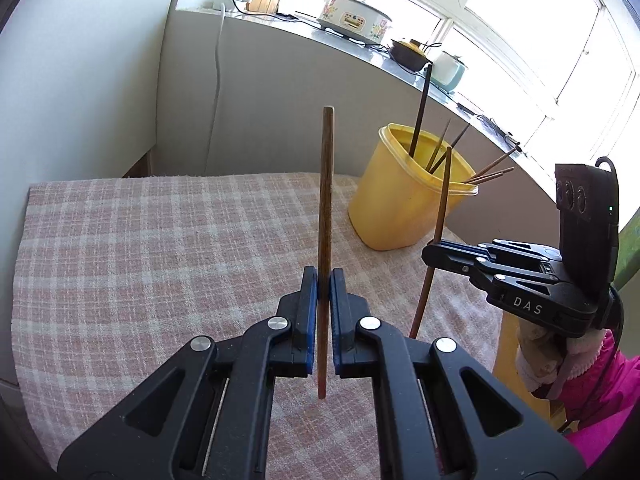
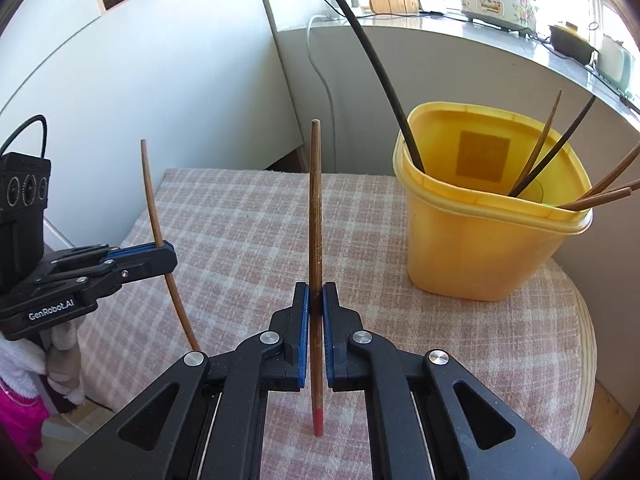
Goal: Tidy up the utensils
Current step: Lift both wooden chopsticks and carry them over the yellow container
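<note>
Left tongs [image 1: 323,280] clenched on upright brown chopstick [image 1: 325,216]. Right tongs [image 2: 316,296] grasping second chopstick [image 2: 315,240], red-tipped. Both above checked surface [image 1: 160,240], near yellow tub [image 2: 480,240] holding more chopsticks [image 2: 536,152].

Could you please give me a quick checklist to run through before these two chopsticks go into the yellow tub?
1. Left gripper pinches its chopstick firmly, upright: ok.
2. Right gripper pinches its chopstick firmly, upright: ok.
3. Yellow tub stands upright on the checked cloth: ok.
4. Tub mouth has free room beside the chopsticks already inside: ok.
5. Grippers are apart, not touching: ok.
6. Both held chopsticks have the same end down: cannot tell.
</note>
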A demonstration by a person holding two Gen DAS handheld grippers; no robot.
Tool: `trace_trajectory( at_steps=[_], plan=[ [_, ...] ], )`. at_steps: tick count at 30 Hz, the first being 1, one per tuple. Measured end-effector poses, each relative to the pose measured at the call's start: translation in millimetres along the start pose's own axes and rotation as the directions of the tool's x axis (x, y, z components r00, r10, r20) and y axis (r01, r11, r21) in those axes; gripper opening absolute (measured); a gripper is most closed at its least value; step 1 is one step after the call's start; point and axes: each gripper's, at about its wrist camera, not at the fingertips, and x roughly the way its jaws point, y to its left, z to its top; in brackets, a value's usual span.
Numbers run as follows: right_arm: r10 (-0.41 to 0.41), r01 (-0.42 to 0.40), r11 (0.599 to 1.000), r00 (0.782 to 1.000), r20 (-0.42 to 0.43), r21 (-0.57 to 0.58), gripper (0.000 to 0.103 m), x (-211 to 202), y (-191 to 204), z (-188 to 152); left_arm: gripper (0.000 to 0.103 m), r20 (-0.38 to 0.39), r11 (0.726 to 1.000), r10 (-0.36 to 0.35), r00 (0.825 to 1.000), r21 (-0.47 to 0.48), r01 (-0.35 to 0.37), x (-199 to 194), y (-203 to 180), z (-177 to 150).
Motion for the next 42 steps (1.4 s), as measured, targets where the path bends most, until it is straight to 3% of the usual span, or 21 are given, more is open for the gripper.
trace_trajectory(
  at_steps=[4, 15, 26, 42],
  plan=[
    [-0.001, 0.002, 1.0, 0.998, 0.058, -0.014, 0.005, -17.4, -0.4, -0.9, 0.004, 0.032, 0.999, -0.012, 0.999, 0.031, 0.011, -14.6, -10.0, 6.1],
    [-0.012, 0.01, 1.0, 0.985, 0.171, 0.013, 0.005, -50.8, -12.0, 6.3, 0.004, 0.095, 0.995, -0.058, 0.994, 0.091, 0.049, -2.2, -71.6, 13.4],
    [-0.033, 0.015, 0.998, 0.954, 0.299, 0.061, 0.005, -96.9, -36.1, 31.6, 0.004, 0.179, 0.987, -0.116, 0.977, 0.135, 0.093, -1.5, -102.8, 51.6],
    [-0.07, 0.042, 0.996, 0.905, 0.419, 0.076, 0.005, -129.2, -46.9, 61.4, 0.004, 0.271, 0.971, -0.15, 0.951, 0.221, 0.091, 5.4, -147.5, 92.2]
  ],
)
